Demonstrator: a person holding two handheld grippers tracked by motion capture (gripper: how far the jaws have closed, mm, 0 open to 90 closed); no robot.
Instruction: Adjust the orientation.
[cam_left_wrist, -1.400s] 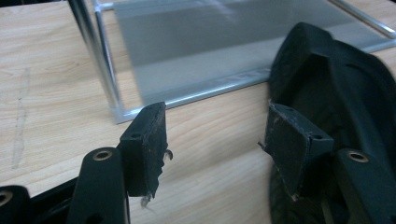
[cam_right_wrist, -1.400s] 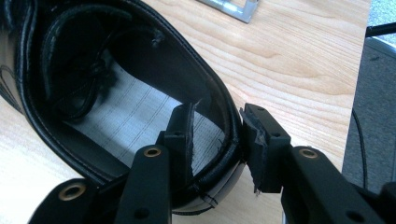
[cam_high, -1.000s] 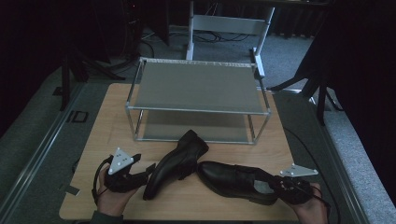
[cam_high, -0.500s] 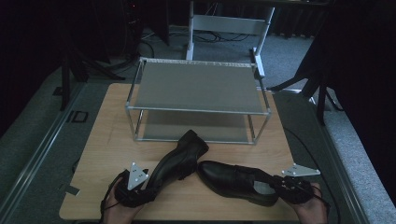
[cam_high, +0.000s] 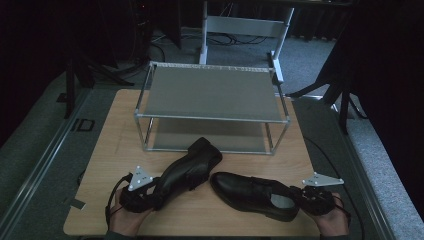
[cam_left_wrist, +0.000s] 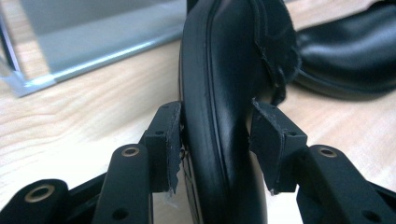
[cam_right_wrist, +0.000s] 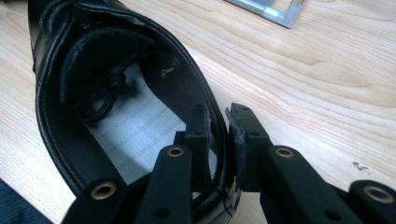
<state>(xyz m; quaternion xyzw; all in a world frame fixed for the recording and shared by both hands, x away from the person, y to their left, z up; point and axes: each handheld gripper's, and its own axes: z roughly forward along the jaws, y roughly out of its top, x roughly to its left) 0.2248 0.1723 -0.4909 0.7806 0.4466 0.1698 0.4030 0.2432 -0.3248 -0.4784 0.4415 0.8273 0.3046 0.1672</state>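
Observation:
Two black leather shoes lie on the wooden table (cam_high: 115, 150). The left shoe (cam_high: 192, 165) is tipped on its side, toe toward the rack. My left gripper (cam_high: 150, 192) holds its heel: in the left gripper view both pads (cam_left_wrist: 166, 140) press the heel (cam_left_wrist: 219, 93) from either side. The right shoe (cam_high: 250, 192) stands upright, toe pointing left. My right gripper (cam_high: 305, 196) is shut on its heel wall (cam_right_wrist: 219, 140), one jaw inside the shoe (cam_right_wrist: 116, 116) and one outside.
A two-tier metal shoe rack (cam_high: 212, 92) stands at the back of the table, both grey shelves bare. Its lower shelf edge (cam_left_wrist: 93, 65) is just beyond the left shoe. A grey stand (cam_high: 245, 25) and dark tripods stand on the floor beyond.
My left gripper has moved right, up to the tipped shoe's heel, and its jaws now clamp it. The right gripper and its shoe have stayed put.

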